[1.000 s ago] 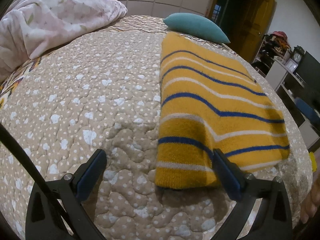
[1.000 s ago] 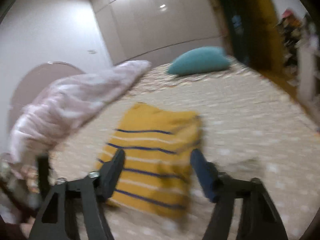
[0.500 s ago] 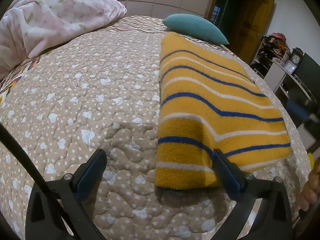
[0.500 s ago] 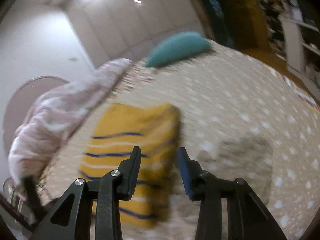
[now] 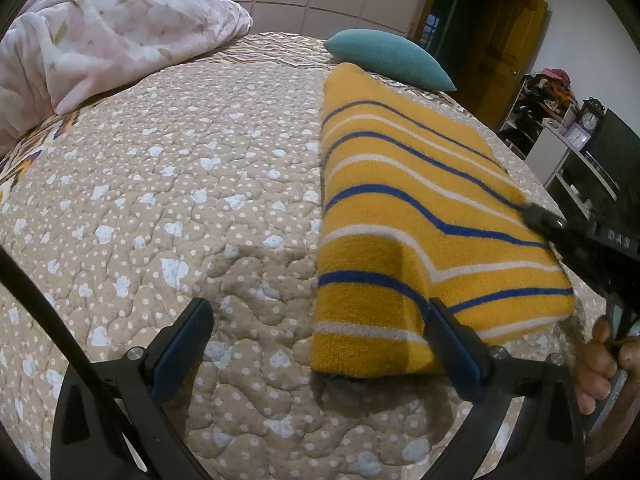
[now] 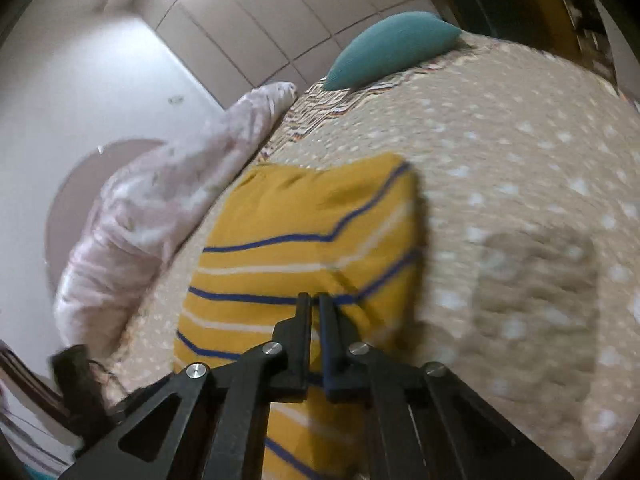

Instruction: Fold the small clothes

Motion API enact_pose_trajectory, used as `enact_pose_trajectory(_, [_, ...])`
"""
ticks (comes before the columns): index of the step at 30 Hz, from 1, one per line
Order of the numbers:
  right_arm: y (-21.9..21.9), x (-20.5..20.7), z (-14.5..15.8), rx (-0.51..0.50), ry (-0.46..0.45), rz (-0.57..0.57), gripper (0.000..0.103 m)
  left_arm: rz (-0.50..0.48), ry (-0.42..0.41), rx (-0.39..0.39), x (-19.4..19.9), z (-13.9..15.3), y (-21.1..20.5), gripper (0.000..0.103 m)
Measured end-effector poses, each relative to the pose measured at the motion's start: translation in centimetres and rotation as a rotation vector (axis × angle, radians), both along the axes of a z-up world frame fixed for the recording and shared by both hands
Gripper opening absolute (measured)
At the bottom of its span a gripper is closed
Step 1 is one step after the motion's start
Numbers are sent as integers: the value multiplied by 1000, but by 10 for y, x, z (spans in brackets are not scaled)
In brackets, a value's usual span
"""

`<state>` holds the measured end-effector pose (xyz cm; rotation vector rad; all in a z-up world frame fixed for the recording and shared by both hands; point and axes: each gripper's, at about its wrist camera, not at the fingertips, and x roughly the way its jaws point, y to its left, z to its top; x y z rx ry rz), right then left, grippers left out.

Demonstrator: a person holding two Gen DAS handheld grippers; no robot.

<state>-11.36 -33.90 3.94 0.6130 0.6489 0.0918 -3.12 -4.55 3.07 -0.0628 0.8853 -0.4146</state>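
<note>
A folded yellow sweater (image 5: 416, 216) with blue and white stripes lies on the beige quilted bed. My left gripper (image 5: 320, 344) is open and empty at the sweater's near corner, its right finger over the near hem. In the right wrist view the sweater (image 6: 304, 240) is below and ahead of my right gripper (image 6: 315, 300), whose jaws are shut together above the fabric with nothing clearly between them. The right gripper's tip (image 5: 544, 220) also shows in the left wrist view, touching the sweater's right edge.
A teal pillow (image 5: 388, 58) lies at the head of the bed beyond the sweater. A pink floral duvet (image 5: 100, 40) is piled at the far left. Shelves and a dark screen (image 5: 592, 160) stand to the right of the bed.
My right gripper has closed from wide open to shut and moved down onto the sweater's right side. My left gripper has stayed open in place.
</note>
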Motion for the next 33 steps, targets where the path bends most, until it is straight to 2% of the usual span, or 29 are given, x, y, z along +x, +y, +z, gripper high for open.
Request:
enact_pose_trajectory(1, [-4, -4, 1, -4, 5, -16, 1, 0, 0, -3, 0, 0, 0, 103])
enact_pose_trajectory(2, [-12, -12, -1, 0, 7, -26, 34, 2, 1, -7, 0, 0, 0, 103])
enact_pose_trajectory(3, [-15, -12, -4, -17, 40, -67, 85, 3, 1, -10, 0, 0, 1, 103])
enact_pose_trajectory(4, [-24, -17, -13, 6, 56, -111, 82, 3, 1, -11, 0, 0, 1, 103])
enact_pose_trajectory(6, [-40, -24, -16, 105, 18, -116, 81, 4, 0, -11, 0, 0, 1, 103])
enact_pose_trajectory(8, [-44, -27, -18, 139, 9, -121, 80, 4, 0, -11, -1, 0, 1, 103])
enact_pose_trajectory(14, [-28, -24, -14, 34, 15, -137, 80, 12, -9, -8, -2, 0, 1, 103])
enact_pose_trajectory(18, [-28, -23, -19, 55, 4, -139, 80, 20, -4, 27, -2, 1, -4, 103])
enact_pose_trajectory(23, [-25, -19, -18, 25, 25, -144, 80, 57, 42, -13, 5, 2, -5, 103])
enact_pose_trajectory(28, [-7, -45, -14, -31, 49, -214, 80, 91, 50, -90, 13, -1, -1, 103])
enact_pose_trajectory(30, [5, -64, -16, -67, 36, -208, 80, 90, 37, -88, 11, -1, -1, 103])
enact_pose_trajectory(31, [13, -73, -16, -114, 30, -205, 80, 86, 34, -84, 10, -1, -2, 103])
enact_pose_trajectory(33, [36, -85, -16, -281, 48, -214, 80, 76, 27, -68, 7, -1, -3, 103])
